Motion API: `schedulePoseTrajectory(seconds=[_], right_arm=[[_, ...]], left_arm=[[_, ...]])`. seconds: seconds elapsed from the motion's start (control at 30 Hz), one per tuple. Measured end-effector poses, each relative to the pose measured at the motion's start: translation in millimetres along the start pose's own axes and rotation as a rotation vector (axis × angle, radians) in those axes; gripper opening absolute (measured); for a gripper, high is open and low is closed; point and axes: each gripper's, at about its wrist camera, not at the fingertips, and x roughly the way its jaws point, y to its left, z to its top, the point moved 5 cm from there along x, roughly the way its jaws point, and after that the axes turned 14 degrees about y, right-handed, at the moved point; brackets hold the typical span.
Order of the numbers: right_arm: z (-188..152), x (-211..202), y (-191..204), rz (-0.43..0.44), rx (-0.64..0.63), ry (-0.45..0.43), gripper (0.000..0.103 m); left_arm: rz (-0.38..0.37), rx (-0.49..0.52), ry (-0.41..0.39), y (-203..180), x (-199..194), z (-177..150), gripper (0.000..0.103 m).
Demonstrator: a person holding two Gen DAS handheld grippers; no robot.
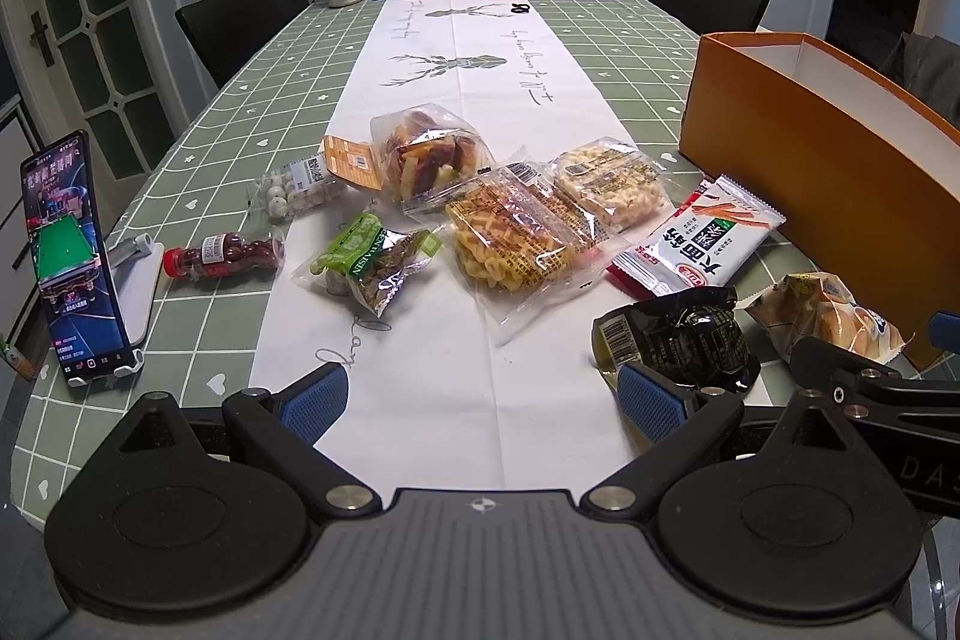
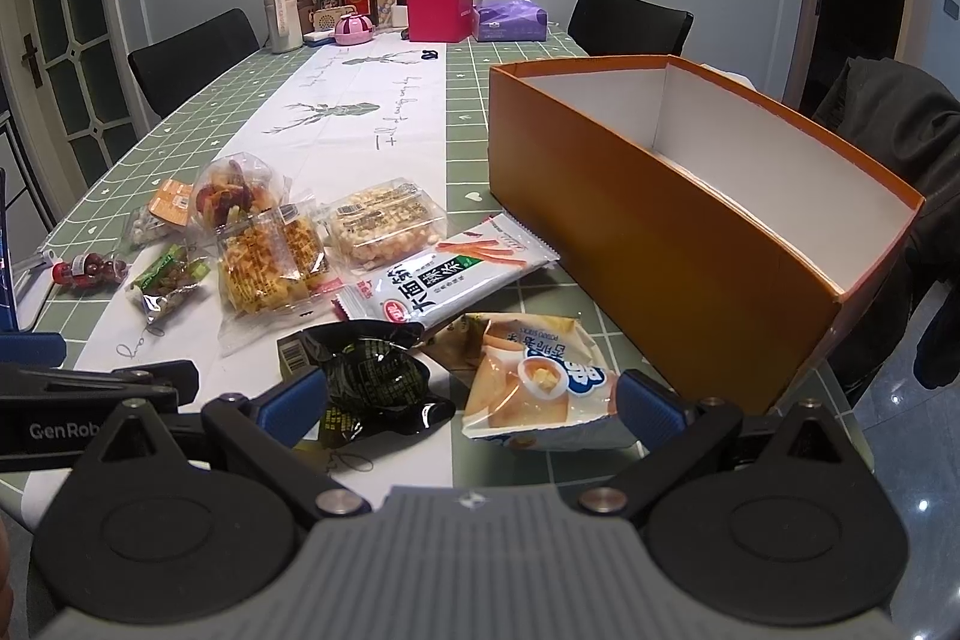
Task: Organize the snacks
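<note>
Right wrist view: pale chip bag (image 2: 540,388) lies at lower centre of the frame, between the open fingers of the right gripper (image 2: 471,403), its torn-looking edge near the right pad. Nothing is clamped. Judged light, air-puffed, crinkly film; contents brittle, so squeeze gently. Best hold looks like the flat sealed end seam, not the belly, which would slip or crush.

Black foil packet (image 2: 372,379) sits just left of it, touching the left pad; crumpled, soft, probably slick.

White-and-red stick pack (image 2: 444,280) lies behind both, flat and stiff enough to pinch at an edge. Further toward the left of the frame: yellow noodle-snack bag (image 2: 270,262), puffed rice bag (image 2: 384,226), green nut pouch (image 2: 168,280) and small red bottle (image 2: 90,271), all loose on the table (image 2: 480,142).

Orange box (image 2: 660,220), right half of the frame, stands open; no contents visible inside, likely the destination.

Left wrist view: left gripper (image 1: 483,397) hovers at lower centre with fingers wide apart over bare tablecloth, holding nothing. Phone on stand (image 1: 72,256) at left edge; keep clear.
</note>
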Motion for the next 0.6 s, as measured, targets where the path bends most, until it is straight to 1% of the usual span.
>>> schedulePoseTrajectory(seconds=[0.6], right_arm=[[0.4, -0.3, 0.4, -0.001, 0.0, 0.0, 0.1]], left_arm=[[0.003, 0.001, 0.0, -0.2, -0.3, -0.4, 0.103]])
